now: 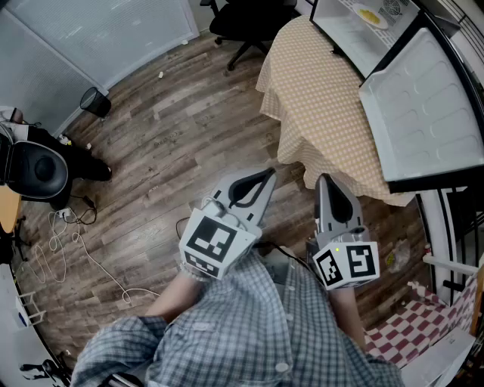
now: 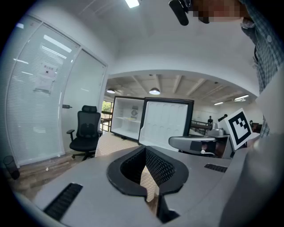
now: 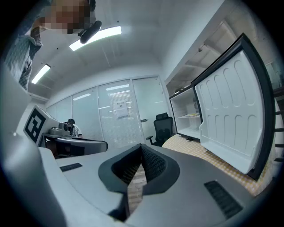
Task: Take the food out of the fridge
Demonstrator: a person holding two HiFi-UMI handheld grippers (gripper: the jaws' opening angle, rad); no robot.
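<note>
Wood floor (image 1: 151,151) fills left and centre of head view. Table (image 1: 318,98) with checked cloth at upper middle. Open fridge (image 1: 354,41) on it in upper right corner, door (image 1: 427,98) swung out below. Left gripper (image 1: 266,175) and right gripper (image 1: 325,181) at lower centre, near table edge; both jaws together, nothing between. Food (image 1: 369,15), yellow on plate, inside fridge at top edge. Step, as I judge: approach, nothing taken yet. Next needs reach forward, jaws opened before plate.
</note>
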